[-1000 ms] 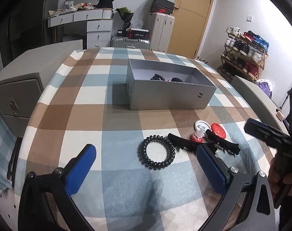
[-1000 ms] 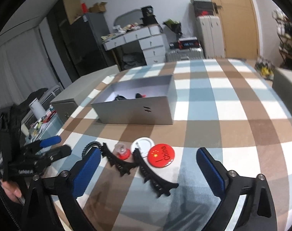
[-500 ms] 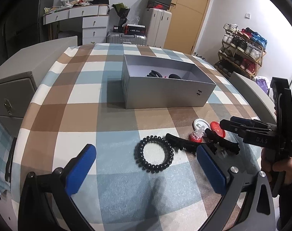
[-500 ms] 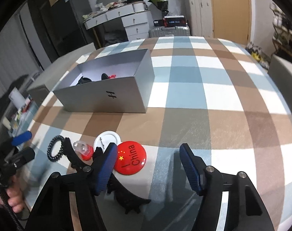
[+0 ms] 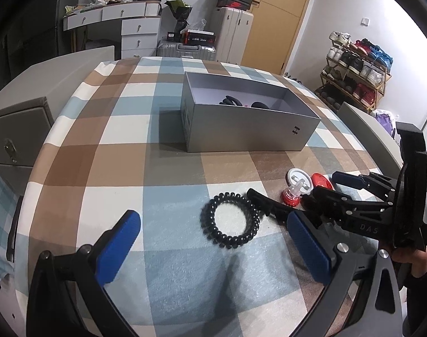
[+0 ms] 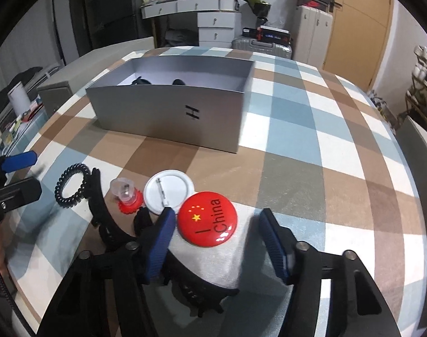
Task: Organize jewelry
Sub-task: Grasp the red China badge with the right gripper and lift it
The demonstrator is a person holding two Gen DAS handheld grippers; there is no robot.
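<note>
**Closing in on the red badge**

Lining up over a checked tablecloth (image 6: 339, 151) that covers the whole table, and at the far side sits the grey box (image 6: 168, 115), lid off, a couple of dark pieces already lying inside. That's where I judge everything is headed, so it's parked within easy reach of both hands.

Near me, the loose pile. Two black claw clips (image 6: 103, 213) lie curved across the cloth, one running under my right gripper (image 6: 216, 238). Just left of them, the black coil hair tie (image 5: 230, 220), touching the tip of a clip. Then the white badge (image 6: 168, 193), pin side up, and tucked against it the red "I China" badge (image 6: 207, 219), face up and glossy. Smallest of all, a little clear-topped red cap (image 6: 127, 196) standing beside the white badge.

Right fingers are at a middling spread, straddling the red badge, left pad right at its edge, right pad a little way off. Flat disc, so I reckon I'll need to pinch across its rim. Nothing held yet.

Left gripper (image 5: 213, 250) hangs low and spread wide, nothing in it, with the hair tie just beyond its fingers, handy for that one next.
</note>
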